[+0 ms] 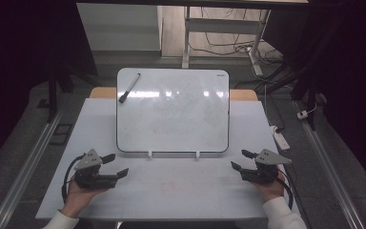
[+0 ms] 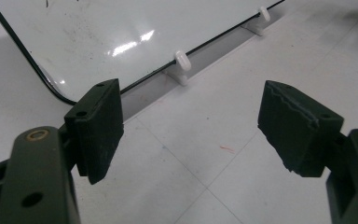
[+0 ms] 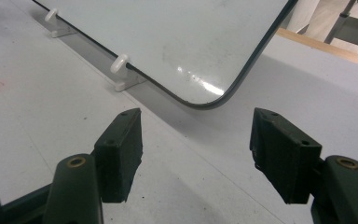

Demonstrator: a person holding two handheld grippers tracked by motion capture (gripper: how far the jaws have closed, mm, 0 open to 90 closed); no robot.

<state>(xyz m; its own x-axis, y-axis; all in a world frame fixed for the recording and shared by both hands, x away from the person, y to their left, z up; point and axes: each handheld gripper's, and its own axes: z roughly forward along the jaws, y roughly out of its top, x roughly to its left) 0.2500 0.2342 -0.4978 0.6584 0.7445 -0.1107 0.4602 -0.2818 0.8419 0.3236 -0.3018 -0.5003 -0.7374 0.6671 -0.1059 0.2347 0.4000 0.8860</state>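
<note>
A whiteboard (image 1: pixel 172 110) leans on two white clips (image 1: pixel 149 154) at the middle of the white table (image 1: pixel 171 191). A black marker (image 1: pixel 129 88) lies on the board's upper left corner. My left gripper (image 1: pixel 116 164) rests low at the front left, held by a hand, open and empty; its pads (image 2: pixel 98 128) frame bare table below the board's edge (image 2: pixel 51 88). My right gripper (image 1: pixel 241 160) sits at the front right, open and empty, its pads (image 3: pixel 121 151) pointing toward the board's rounded lower corner (image 3: pixel 214 100).
Two white clips (image 2: pixel 182 63) hold the board's bottom edge. A power strip (image 1: pixel 281 139) and cables lie on the floor at the right. Table legs and wires stand behind the table. A faint red mark (image 2: pixel 226 149) is on the tabletop.
</note>
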